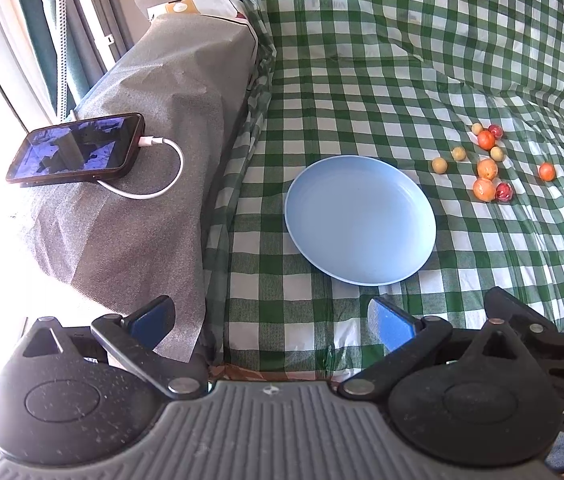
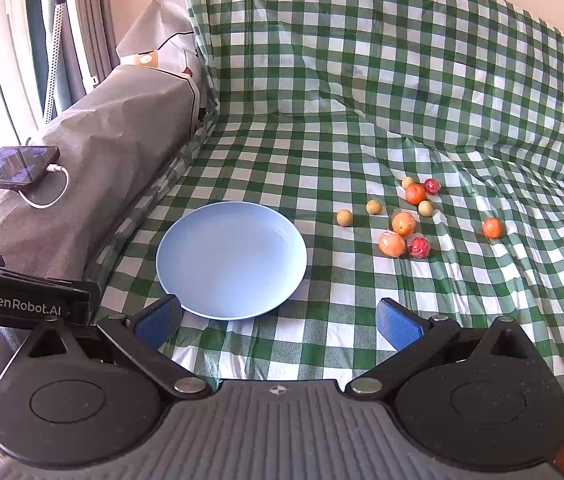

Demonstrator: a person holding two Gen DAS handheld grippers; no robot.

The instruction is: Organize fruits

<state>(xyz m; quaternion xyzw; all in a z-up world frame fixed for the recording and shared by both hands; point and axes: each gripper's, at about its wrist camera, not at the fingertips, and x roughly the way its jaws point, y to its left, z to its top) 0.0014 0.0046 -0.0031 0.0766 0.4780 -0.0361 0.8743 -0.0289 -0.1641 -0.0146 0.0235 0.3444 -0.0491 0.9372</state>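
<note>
An empty light blue plate [image 1: 360,220] [image 2: 231,260] lies on a green checked cloth [image 1: 362,80] [image 2: 322,120]. To its right lie several small fruits: orange ones [image 1: 484,189] [image 2: 392,243], red wrapped ones [image 1: 504,191] [image 2: 419,246] and pale yellow-green ones [image 1: 439,165] [image 2: 344,217]. One orange fruit [image 1: 547,171] [image 2: 492,227] lies apart at the right. My left gripper [image 1: 272,320] is open and empty, near the plate's front left. My right gripper [image 2: 278,322] is open and empty, just in front of the plate.
A grey covered armrest [image 1: 142,160] [image 2: 94,152] runs along the left, with a phone [image 1: 76,148] [image 2: 16,168] on a white charging cable on top. A window frame stands behind it. The cloth rises over a backrest at the far side.
</note>
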